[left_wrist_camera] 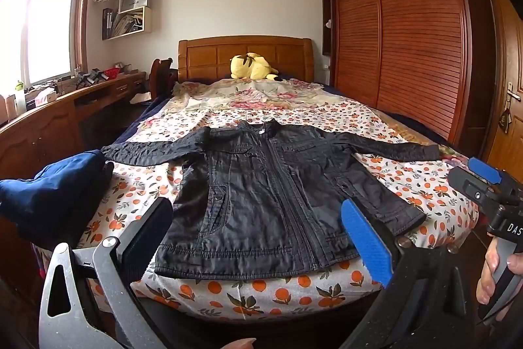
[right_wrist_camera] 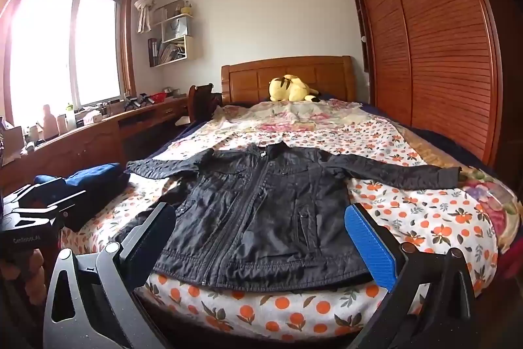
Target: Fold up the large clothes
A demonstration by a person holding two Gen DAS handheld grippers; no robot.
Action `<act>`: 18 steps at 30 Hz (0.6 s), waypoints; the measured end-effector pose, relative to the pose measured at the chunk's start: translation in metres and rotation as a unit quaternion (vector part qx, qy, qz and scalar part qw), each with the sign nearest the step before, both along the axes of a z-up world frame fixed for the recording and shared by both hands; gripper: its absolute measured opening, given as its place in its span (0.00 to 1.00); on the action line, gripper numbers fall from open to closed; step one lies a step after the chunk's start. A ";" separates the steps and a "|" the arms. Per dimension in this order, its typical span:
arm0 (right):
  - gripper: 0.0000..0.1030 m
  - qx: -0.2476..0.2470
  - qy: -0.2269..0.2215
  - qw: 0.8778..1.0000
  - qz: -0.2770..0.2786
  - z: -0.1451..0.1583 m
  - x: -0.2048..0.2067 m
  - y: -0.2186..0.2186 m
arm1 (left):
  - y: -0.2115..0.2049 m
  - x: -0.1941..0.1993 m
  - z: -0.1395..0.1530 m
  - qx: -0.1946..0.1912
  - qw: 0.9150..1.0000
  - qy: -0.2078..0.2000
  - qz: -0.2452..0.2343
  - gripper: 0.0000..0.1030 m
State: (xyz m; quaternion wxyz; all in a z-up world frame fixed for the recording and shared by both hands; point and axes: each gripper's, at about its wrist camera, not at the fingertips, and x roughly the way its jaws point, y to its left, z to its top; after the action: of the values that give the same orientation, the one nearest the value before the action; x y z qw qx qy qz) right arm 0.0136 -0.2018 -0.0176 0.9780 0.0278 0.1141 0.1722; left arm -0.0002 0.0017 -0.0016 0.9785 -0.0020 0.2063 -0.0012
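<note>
Apparently one spread jacket (left_wrist_camera: pixel 268 185), two grippers.

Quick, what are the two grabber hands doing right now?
Left gripper: open, holding nothing, above the black jacket.
Right gripper: open, holding nothing.

A jacket (left_wrist_camera: pixel 271 195) lies flat on the near end of the bed (left_wrist_camera: pixel 255 296), front up, collar toward the far headboard (left_wrist_camera: pixel 245 54) and sleeves spread left and right. A folded garment (left_wrist_camera: pixel 55 188) sits at the bed's near left corner, just beside the left sleeve. A plush toy (left_wrist_camera: pixel 250 66) rests against the headboard. A desk (left_wrist_camera: pixel 81 97) runs along the left, a wardrobe (left_wrist_camera: pixel 402 31) along the right, and a wall shelf (left_wrist_camera: pixel 130 8) hangs far left.
</note>
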 end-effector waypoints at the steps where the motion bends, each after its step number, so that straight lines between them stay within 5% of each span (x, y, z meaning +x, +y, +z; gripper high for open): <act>1: 1.00 0.000 0.001 1.000 0.000 0.000 0.000 0.000 | -0.001 -0.001 0.001 0.001 1.000 0.000 -0.001 1.00; 18: 1.00 0.002 -0.002 1.000 0.000 -0.001 0.000 0.000 | -0.007 -0.001 0.002 -0.002 1.000 -0.002 0.000 1.00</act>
State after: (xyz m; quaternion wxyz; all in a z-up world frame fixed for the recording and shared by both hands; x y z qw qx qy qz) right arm 0.0135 -0.2015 -0.0186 0.9783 0.0291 0.1121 0.1720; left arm -0.0017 -0.0054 0.0004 0.9789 -0.0035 0.2044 -0.0020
